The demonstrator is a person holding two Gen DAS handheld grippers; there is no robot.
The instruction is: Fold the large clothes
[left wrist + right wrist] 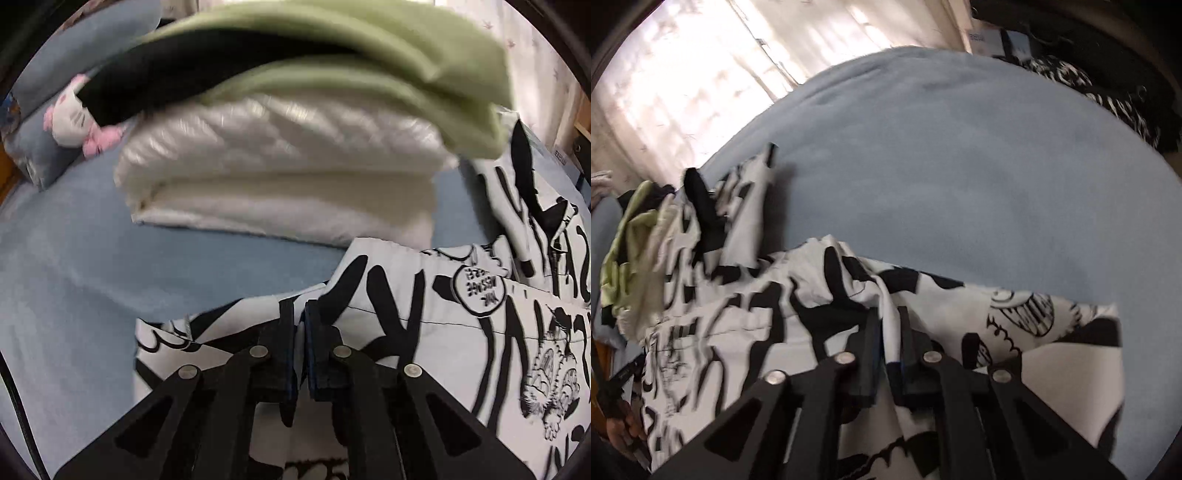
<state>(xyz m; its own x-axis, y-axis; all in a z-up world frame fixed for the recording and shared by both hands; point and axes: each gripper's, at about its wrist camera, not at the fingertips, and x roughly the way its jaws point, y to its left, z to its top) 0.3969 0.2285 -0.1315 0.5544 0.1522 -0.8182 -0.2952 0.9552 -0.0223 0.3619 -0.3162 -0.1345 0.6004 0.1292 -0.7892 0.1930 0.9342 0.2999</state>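
Observation:
A large white garment with black graffiti print (pixel 424 332) lies crumpled on a blue bed sheet (pixel 92 266). My left gripper (pixel 300 310) is shut on the garment's near edge, with thin cloth pinched between the fingers. In the right wrist view the same garment (pixel 757 314) spreads from the lower left to the right. My right gripper (pixel 889 314) is shut on a raised fold of it, a white ridge of cloth standing between the fingers. The blue sheet (pixel 960 166) stretches beyond it.
A stack of folded clothes sits behind the garment: a white quilted piece (pixel 280 155), a black one (pixel 166 74) and a green one (pixel 369 48) on top. A pink-and-white plush toy (pixel 74 114) leans at the left. Pale curtains (pixel 683 74) hang beyond the bed.

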